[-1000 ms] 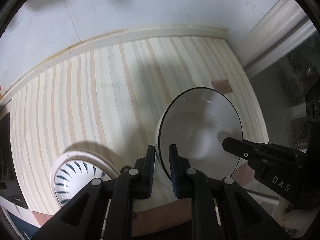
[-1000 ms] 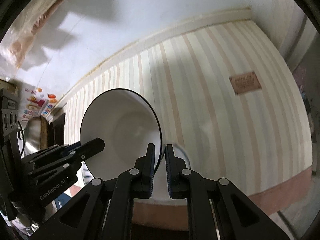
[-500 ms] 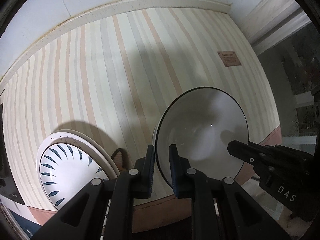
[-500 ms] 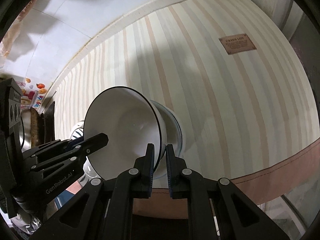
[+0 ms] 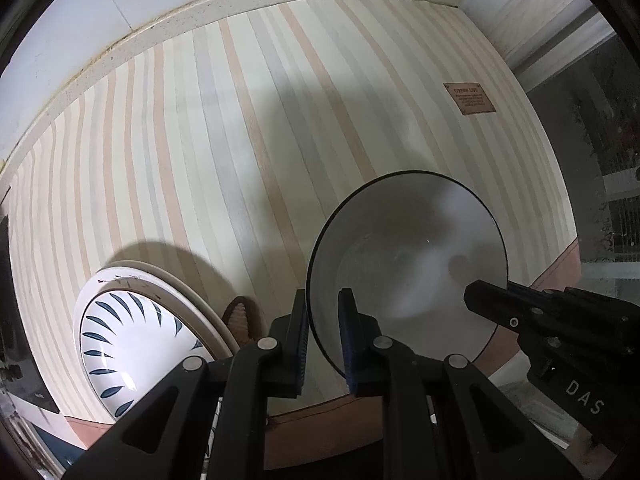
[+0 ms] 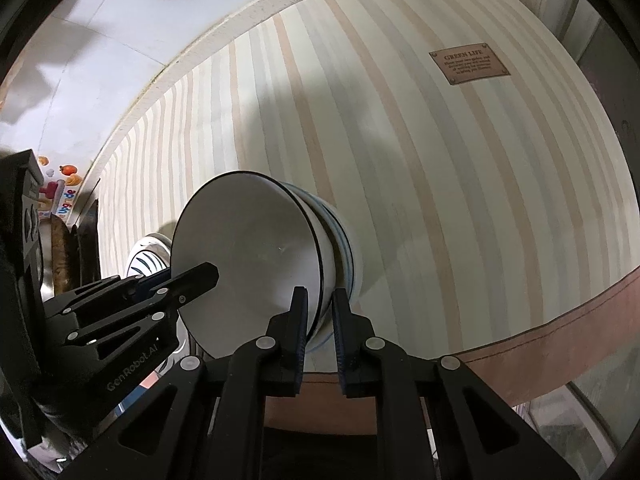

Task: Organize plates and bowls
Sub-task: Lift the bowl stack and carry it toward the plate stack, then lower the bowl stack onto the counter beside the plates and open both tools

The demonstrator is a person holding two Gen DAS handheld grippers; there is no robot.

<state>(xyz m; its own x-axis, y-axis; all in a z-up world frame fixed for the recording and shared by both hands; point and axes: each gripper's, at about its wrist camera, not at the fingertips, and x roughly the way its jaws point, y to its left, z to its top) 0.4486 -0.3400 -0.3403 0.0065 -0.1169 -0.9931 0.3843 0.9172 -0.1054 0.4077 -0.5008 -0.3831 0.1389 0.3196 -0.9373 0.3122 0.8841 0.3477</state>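
Note:
A white bowl with a thin dark rim [image 5: 408,256] [image 6: 248,256] sits on top of a stack of bowls [image 6: 340,248] on the striped tablecloth. My left gripper [image 5: 323,320] is shut on the bowl's rim at its left side. My right gripper [image 6: 320,320] is shut on the rim at the opposite side; it shows in the left wrist view [image 5: 472,300] too. A white plate with dark blue leaf marks [image 5: 136,344] lies on a cream plate to the left of the bowls.
The striped tablecloth [image 5: 240,140] covers the table up to the white wall. A brown label [image 6: 469,63] is sewn on the cloth at the far right. A brown hem [image 6: 560,340] marks the near table edge. Dark kitchen items [image 6: 60,264] stand at the left.
Both grippers have lowered the bowl toward the cloth, onto the bowls beneath it. The leaf-pattern plate has come further into the left wrist view.

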